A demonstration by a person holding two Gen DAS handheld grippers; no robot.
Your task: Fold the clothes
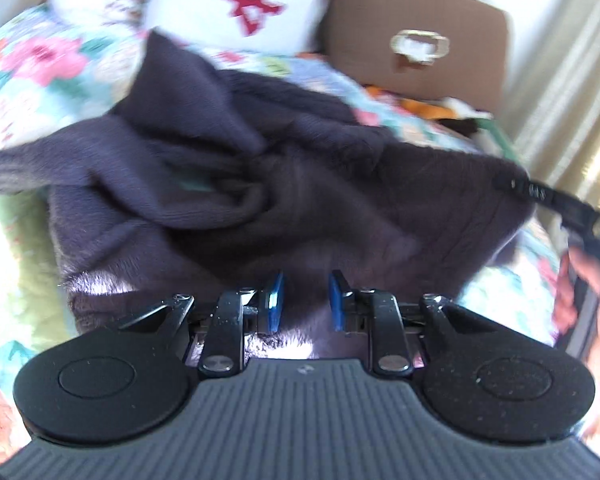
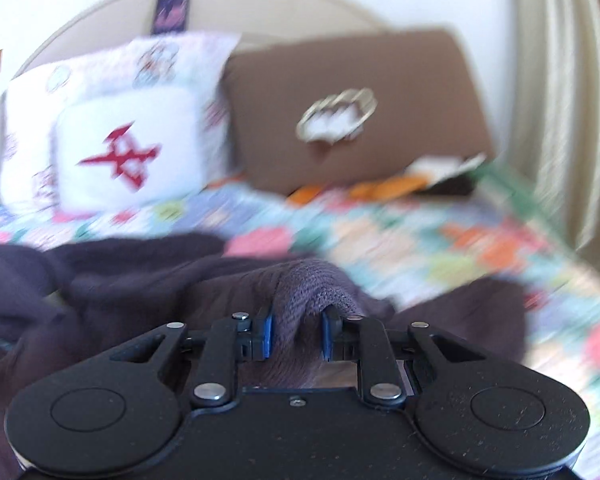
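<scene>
A dark purple knitted sweater (image 1: 228, 184) lies crumpled on a floral quilt (image 1: 40, 60). My left gripper (image 1: 305, 300) hovers over its near edge with the blue pads apart, and fabric shows between and under them. My right gripper (image 2: 296, 334) is shut on a raised fold of the sweater (image 2: 312, 284) and lifts it off the quilt (image 2: 440, 240). In the left wrist view the other gripper's black finger (image 1: 540, 196) pinches the sweater's right corner, held by a hand (image 1: 596, 304).
A white pillow with a red character (image 1: 236, 0) and a brown cardboard box (image 1: 416, 44) stand at the bed's head. Orange and dark items (image 2: 384, 188) lie by the box. Curtains (image 2: 568, 80) hang at the right.
</scene>
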